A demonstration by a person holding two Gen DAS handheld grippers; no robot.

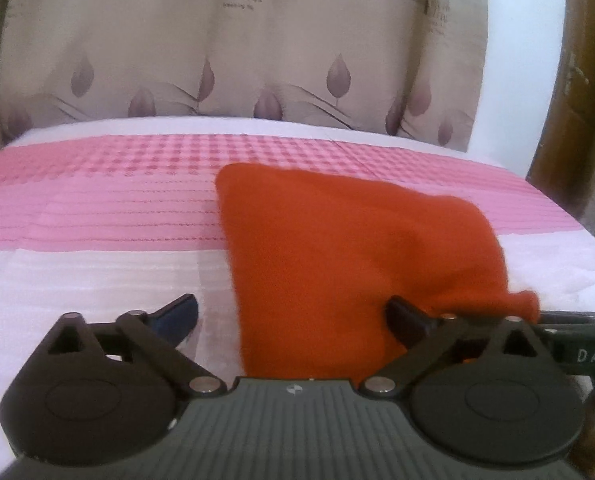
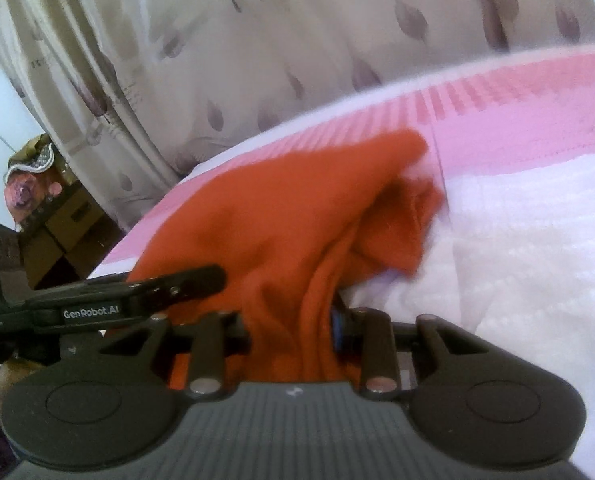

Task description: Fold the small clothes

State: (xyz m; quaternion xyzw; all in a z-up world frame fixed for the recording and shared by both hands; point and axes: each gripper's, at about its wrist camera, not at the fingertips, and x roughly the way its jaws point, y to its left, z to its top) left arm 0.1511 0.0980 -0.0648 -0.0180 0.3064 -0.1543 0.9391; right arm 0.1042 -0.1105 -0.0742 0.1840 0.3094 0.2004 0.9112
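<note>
Pink-and-white striped bedspread (image 1: 97, 216) serves as work surface, leaf-print beige curtain (image 1: 217, 52) behind. Orange knit garment (image 1: 337, 240) lies part lifted, bunched, fold unfinished. Right gripper (image 2: 293, 320) clamped on its edge; left gripper (image 1: 293, 312) fingers spread apart, cloth between. Nothing obstructs.

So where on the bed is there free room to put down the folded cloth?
Free: the pink and white cover left of the orange cloth, up to the curtain, and the white patch on its right. Crowded: the near edge, where the open left tool and the right tool, gripping the cloth, meet.
</note>
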